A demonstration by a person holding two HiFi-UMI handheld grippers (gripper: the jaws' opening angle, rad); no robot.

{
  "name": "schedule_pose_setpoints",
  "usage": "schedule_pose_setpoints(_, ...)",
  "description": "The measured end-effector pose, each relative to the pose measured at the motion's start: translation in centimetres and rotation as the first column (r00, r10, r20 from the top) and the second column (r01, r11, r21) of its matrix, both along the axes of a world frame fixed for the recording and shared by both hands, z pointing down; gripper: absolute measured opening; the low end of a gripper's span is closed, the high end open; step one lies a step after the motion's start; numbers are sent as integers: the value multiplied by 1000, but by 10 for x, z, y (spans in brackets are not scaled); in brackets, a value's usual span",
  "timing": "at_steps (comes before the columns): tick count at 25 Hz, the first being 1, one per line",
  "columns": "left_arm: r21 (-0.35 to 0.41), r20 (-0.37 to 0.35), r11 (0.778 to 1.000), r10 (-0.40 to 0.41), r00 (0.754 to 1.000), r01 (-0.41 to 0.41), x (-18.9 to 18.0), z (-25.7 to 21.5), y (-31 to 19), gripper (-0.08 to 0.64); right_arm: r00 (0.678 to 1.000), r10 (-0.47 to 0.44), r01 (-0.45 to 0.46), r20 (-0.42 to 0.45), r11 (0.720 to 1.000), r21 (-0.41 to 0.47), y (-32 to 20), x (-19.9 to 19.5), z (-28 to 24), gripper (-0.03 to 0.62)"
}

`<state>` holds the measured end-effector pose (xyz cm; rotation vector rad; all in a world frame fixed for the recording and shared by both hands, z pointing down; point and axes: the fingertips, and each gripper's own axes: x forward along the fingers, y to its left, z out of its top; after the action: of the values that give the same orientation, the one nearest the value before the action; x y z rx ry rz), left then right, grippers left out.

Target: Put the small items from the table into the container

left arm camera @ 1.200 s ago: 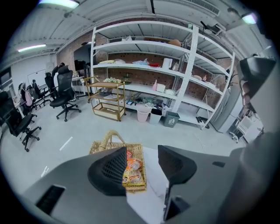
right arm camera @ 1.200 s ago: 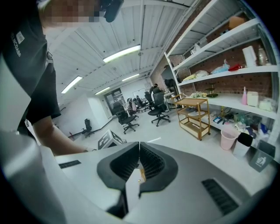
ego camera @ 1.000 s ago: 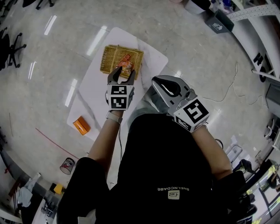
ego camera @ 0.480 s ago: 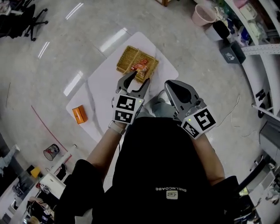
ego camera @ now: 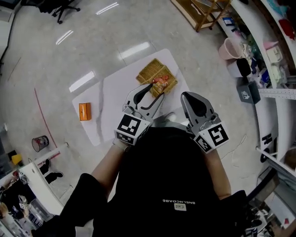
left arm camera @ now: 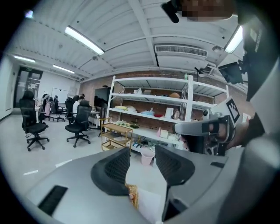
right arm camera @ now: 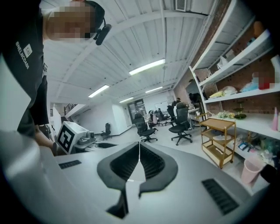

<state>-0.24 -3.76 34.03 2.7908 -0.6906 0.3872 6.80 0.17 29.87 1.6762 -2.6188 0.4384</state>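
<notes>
A woven basket (ego camera: 150, 71) stands at the far end of the white table (ego camera: 111, 99), with an orange-red packet (ego camera: 160, 84) lying in it. An orange box (ego camera: 84, 111) rests near the table's left edge. My left gripper (ego camera: 155, 91) is held high above the table, near the basket's front; its jaws are closing with nothing between them. In the left gripper view the same gripper (left arm camera: 142, 164) points out at the room, and a strip of the basket (left arm camera: 132, 195) shows below the gap. My right gripper (ego camera: 187, 97) hangs to the right, shut and empty, its fingertips touching (right arm camera: 139, 145).
A pink bucket (ego camera: 230, 47) and a black bin (ego camera: 243, 67) stand on the floor at the right, by the shelving. A wooden cart (ego camera: 203, 9) is beyond the table. A small bin (ego camera: 40, 142) sits on the floor at the left. Office chairs (left arm camera: 78, 127) stand farther off.
Both grippers have come up from the table, the left one lifting off the basket. The left jaws have narrowed a little. The head view has swung, so the table sits more central.
</notes>
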Motion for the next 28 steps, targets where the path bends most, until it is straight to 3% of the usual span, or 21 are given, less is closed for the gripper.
schedule_pose_setpoints(8,60,-93,993,-100,991,106,-41,-49,-5,153,991,-130,132,-21,989,66,-17,-34,-24,11)
schedule_pose_setpoints(14,86,-168,970,-212,963,229,-78,-81,-13,74,974,-226,228,-29,967,113,-28,-67,-44,11)
schedule_pose_setpoints(18,111,-166,958,-244,955,264,-95,-91,-16,34,966,-258,259,-20,958,126,-40,-81,-52,11)
schedule_pose_setpoints(28,134,-172,922,-340,924,364,-137,-104,-18,25,944,-331,329,-12,934,138,-55,-116,-63,11)
